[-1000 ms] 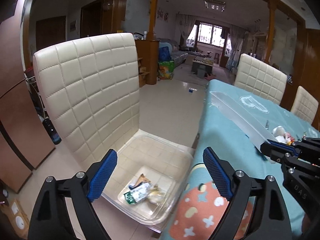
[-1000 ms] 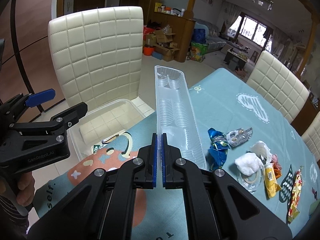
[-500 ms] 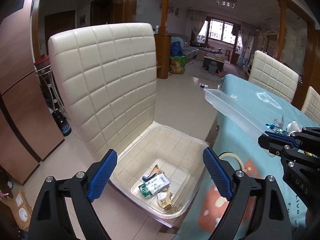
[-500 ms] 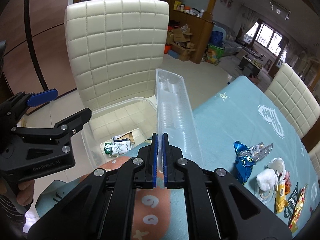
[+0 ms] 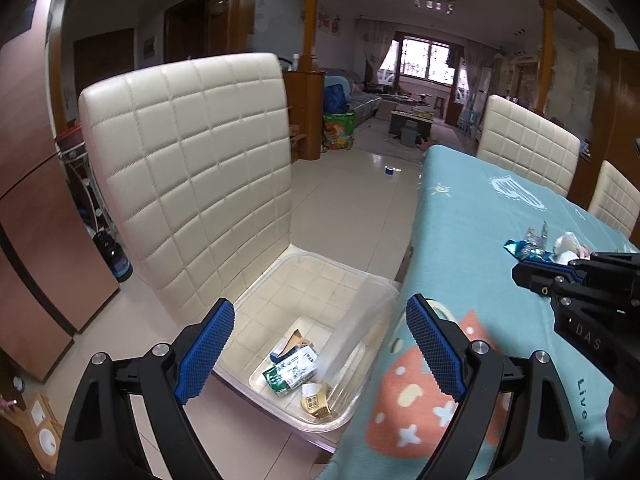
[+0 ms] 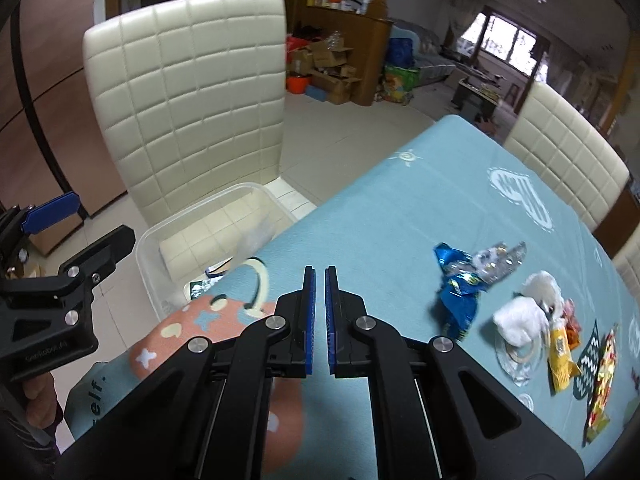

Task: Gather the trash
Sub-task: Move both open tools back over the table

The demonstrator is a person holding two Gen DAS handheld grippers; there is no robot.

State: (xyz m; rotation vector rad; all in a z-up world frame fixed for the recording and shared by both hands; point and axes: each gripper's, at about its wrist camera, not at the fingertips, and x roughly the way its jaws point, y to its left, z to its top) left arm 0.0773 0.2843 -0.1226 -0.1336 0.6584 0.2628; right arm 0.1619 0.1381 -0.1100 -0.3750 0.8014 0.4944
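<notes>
A blue cloth (image 6: 400, 216) with wrappers (image 6: 460, 284) covers the table beside a white chair (image 5: 192, 168). The left gripper (image 5: 320, 348) gapes wide over a clear bin (image 5: 360, 380); the right gripper (image 6: 319, 316) is nearly closed, holding nothing.

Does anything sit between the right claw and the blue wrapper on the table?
Nothing visible does. Only bare tablecloth lies between the right claw and the blue wrapper; the silver blister pack lies on its far side.
</notes>
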